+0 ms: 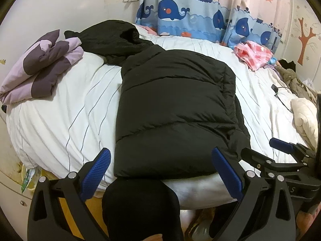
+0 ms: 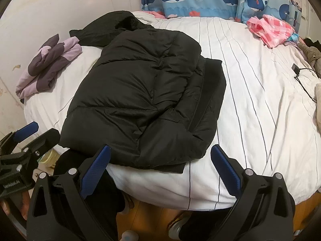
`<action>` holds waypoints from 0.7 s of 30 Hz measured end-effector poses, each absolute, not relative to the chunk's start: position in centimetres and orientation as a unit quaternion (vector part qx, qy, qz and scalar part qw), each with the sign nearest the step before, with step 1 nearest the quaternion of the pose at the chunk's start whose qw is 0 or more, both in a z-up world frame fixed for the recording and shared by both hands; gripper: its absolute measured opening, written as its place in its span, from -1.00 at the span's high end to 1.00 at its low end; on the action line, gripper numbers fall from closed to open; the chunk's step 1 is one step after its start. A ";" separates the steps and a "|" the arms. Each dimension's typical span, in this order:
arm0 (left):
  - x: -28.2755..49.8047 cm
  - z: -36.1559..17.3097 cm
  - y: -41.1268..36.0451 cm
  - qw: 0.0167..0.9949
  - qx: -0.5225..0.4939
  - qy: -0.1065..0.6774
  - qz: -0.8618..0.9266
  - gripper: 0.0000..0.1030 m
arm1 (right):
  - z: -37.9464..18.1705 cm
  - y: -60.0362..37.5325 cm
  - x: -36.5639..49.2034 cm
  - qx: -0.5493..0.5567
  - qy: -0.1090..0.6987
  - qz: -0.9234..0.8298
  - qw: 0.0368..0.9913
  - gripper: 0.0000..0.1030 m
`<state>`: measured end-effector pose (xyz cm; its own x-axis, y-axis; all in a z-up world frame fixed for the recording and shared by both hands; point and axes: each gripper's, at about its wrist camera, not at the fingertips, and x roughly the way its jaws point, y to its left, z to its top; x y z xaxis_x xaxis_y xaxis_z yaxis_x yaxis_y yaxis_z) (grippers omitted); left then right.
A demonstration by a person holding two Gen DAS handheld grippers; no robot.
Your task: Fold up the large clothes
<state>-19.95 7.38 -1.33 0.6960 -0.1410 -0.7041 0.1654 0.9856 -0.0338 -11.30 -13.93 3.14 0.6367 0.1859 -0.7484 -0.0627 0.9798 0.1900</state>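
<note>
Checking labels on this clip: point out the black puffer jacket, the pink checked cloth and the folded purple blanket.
black puffer jacket (image 2: 136, 92): right wrist view, middle of its quilted top panel.
pink checked cloth (image 2: 270, 30): right wrist view, centre of the crumpled heap.
folded purple blanket (image 1: 42, 66): left wrist view, on its dark purple band.

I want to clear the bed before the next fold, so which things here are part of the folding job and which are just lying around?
Part of the job: black puffer coat, left gripper, right gripper.

Just lying about: purple quilt, pink checked cloth, charger cable, cream blanket.
</note>
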 end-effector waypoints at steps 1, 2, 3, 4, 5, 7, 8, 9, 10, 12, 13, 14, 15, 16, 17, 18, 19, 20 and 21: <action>-20.0 -1.3 7.2 0.920 0.018 0.382 -0.084 -0.88 | 3.2 -14.0 -11.3 0.073 0.421 0.068 0.902 -0.87; -20.0 -1.4 7.1 0.920 0.019 0.383 -0.085 -0.88 | 3.1 -14.0 -11.3 0.074 0.421 0.068 0.902 -0.87; -20.0 -1.4 7.0 0.920 0.020 0.383 -0.086 -0.88 | 3.2 -14.0 -11.3 0.074 0.421 0.068 0.902 -0.87; -20.0 -1.4 6.9 0.920 0.021 0.383 -0.086 -0.88 | 3.1 -14.1 -11.3 0.075 0.421 0.067 0.901 -0.87; -20.0 -1.4 6.8 0.920 0.022 0.383 -0.086 -0.88 | 3.1 -14.2 -11.3 0.076 0.422 0.067 0.901 -0.87; -20.2 -1.3 6.6 0.921 0.023 0.380 -0.085 -0.88 | 3.1 -14.1 -11.4 0.076 0.422 0.066 0.901 -0.87; -20.2 -1.3 6.5 0.921 0.025 0.380 -0.085 -0.88 | 3.1 -14.1 -11.3 0.076 0.423 0.066 0.901 -0.87; -20.3 -1.3 6.4 0.921 0.026 0.379 -0.086 -0.88 | 3.1 -14.1 -11.3 0.077 0.423 0.066 0.900 -0.87; -20.3 -1.3 6.4 0.921 0.028 0.379 -0.087 -0.88 | 3.0 -14.0 -11.3 0.077 0.423 0.066 0.900 -0.87; -20.3 -1.3 6.2 0.921 0.031 0.378 -0.087 -0.88 | 3.0 -14.0 -11.3 0.076 0.424 0.067 0.900 -0.87; -20.3 -1.3 6.2 0.921 0.032 0.378 -0.087 -0.88 | 3.0 -14.0 -11.3 0.076 0.424 0.067 0.900 -0.87; -20.3 -1.3 6.2 0.921 0.034 0.377 -0.087 -0.88 | 3.0 -14.0 -11.3 0.076 0.424 0.067 0.900 -0.87; -20.3 -1.3 6.2 0.922 0.035 0.377 -0.087 -0.88 | 3.0 -14.0 -11.3 0.076 0.424 0.067 0.900 -0.87; -20.3 -1.3 6.2 0.922 0.035 0.376 -0.087 -0.88 | 3.0 -14.0 -11.3 0.076 0.424 0.066 0.900 -0.87; -20.3 -1.3 6.2 0.922 0.034 0.376 -0.087 -0.88 | 3.0 -14.0 -11.3 0.077 0.424 0.066 0.900 -0.87; -20.3 -1.3 6.2 0.922 0.033 0.375 -0.086 -0.88 | 3.0 -14.0 -11.3 0.077 0.424 0.066 0.900 -0.87; -20.3 -1.2 6.2 0.923 0.032 0.375 -0.086 -0.88 | 3.0 -14.0 -11.3 0.077 0.424 0.066 0.900 -0.87; -20.3 -1.2 6.2 0.923 0.032 0.374 -0.085 -0.88 | 2.9 -13.9 -11.3 0.077 0.425 0.066 0.900 -0.87; -20.2 -1.2 6.3 0.923 0.032 0.374 -0.085 -0.88 | 2.9 -13.9 -11.3 0.077 0.425 0.066 0.900 -0.87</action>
